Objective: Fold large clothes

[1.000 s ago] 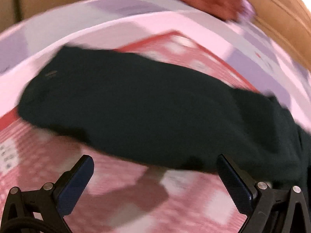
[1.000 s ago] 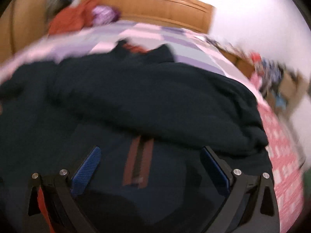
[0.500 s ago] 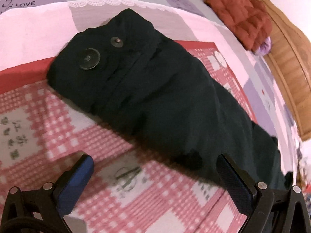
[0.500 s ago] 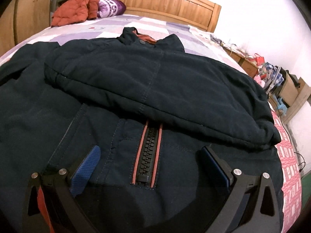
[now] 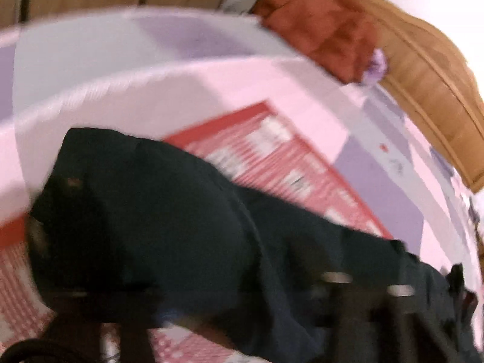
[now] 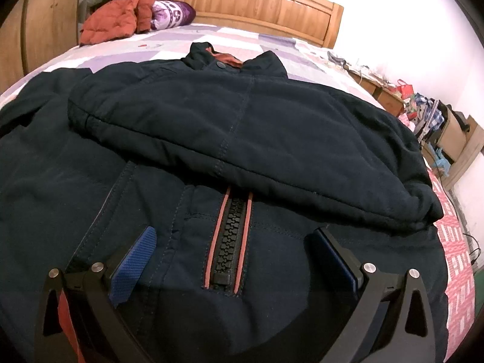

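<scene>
A dark navy jacket (image 6: 211, 139) is laid flat across the bed (image 6: 248, 37), collar toward the far wooden headboard (image 6: 242, 3). One sleeve (image 6: 272, 151) is folded across the chest, from the left shoulder to the right edge. Below it, the black zipper (image 6: 230, 242) with its salmon edging is exposed.

The right gripper (image 6: 233, 260) is held over the near hem with its fingers wide apart, the zipper's lower end between them; nothing is gripped.

In the blurred left wrist view, the other sleeve (image 5: 181, 227) is seen stretched over the red checked bedding (image 5: 272, 157). The left gripper (image 5: 242, 317) is closing, with sleeve fabric between its fingers; whether the pads already press on it cannot be told.

An orange padded garment (image 6: 112, 21) is noted at the far left, beside a purple pillow (image 6: 172, 13).
</scene>
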The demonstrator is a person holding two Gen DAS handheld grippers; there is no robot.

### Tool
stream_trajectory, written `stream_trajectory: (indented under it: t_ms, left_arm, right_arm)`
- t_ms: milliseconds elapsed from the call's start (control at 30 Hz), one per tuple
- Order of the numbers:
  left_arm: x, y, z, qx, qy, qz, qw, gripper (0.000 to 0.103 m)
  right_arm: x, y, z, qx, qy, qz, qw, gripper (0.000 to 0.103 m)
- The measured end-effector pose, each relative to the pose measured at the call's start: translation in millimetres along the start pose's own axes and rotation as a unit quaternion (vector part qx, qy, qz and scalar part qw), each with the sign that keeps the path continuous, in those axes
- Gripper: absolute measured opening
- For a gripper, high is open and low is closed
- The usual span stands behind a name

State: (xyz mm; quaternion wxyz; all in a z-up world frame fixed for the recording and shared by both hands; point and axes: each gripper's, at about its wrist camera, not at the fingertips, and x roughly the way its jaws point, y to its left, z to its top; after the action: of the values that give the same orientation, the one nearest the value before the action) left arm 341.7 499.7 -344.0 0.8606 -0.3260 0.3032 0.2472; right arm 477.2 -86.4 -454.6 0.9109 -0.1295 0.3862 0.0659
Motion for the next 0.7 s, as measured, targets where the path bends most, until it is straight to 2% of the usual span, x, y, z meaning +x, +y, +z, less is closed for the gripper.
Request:
stream_trajectory:
  t_ms: [33, 200, 367, 533, 633, 700]
  left_arm:
    - [-6.6, -11.2, 3.7, 0.014, -0.010, -0.005, 0.9998, 0.026]
    - [-32.1, -84.1, 16.4, 0.097, -0.044, -0.045, 0.9933, 0.023]
    - [-56.2, -175.3, 8.1, 0.175, -0.060, -0.093, 0.9782, 0.022]
    - [-75.0, -276.5, -25.1, 0.244, -0.047, -0.160, 0.9555, 0.021]
    - [-85.5, -337.6, -62.5, 0.294, -0.031, -0.200, 0.9342, 0.021]
    - [-88.5, -376.0, -94.2, 0.328, -0.020, -0.226, 0.9171, 0.020]
  right_arm:
    - [0.3, -0.7, -0.2, 0.001, 0.000, 0.001, 1.000, 0.103]
    - [1.3, -2.1, 0.0, 0.004, 0.001, 0.005, 1.000, 0.103]
    - [2.4, -4.0, 0.7, 0.007, 0.004, 0.011, 1.000, 0.103]
    - [2.5, -11.2, 6.8, 0.019, 0.020, 0.031, 0.999, 0.103]
    - [-11.0, -19.9, 10.6, 0.029, 0.025, 0.030, 0.999, 0.103]
    - [-34.4, -39.0, 10.0, 0.055, 0.000, 0.037, 0.998, 0.103]
